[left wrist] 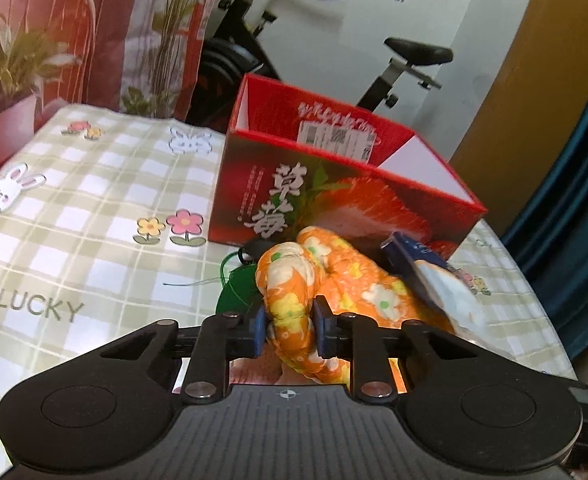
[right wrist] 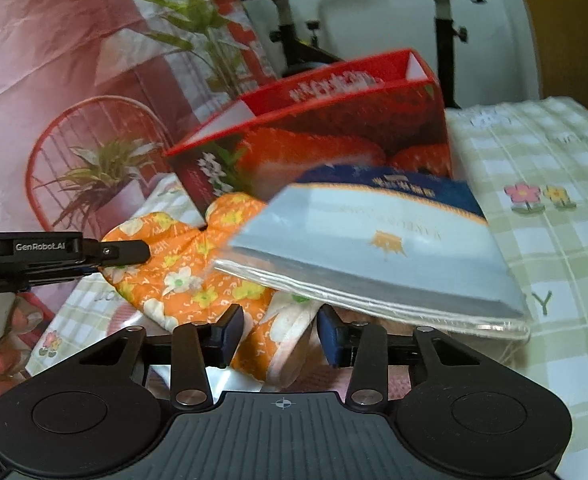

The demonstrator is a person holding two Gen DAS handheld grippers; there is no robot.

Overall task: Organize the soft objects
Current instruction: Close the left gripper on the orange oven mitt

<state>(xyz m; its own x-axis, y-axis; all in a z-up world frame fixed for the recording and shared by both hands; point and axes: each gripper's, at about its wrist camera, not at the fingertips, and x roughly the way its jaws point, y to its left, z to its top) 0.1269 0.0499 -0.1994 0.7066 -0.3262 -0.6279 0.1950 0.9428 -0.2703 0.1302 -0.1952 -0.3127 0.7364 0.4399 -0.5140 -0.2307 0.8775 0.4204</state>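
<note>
My left tool [left wrist: 289, 326] clamped on the orange floral mitt [left wrist: 346, 280], my right tool [right wrist: 279, 334] half open around its cuff, pads not pressing, tissue pack [right wrist: 378, 248] on top, red box [left wrist: 334, 184] beyond

This is a lived-in home, a room doing double duty. An exercise bike [left wrist: 378, 60] stands against the white wall behind the worktop [left wrist: 73, 208], which wears a green checked cloth printed with rabbits and flowers. A red strawberry gift box [left wrist: 334, 196] sits on it, and a curtain [left wrist: 73, 36] printed with potted plants hangs to one side.
</note>
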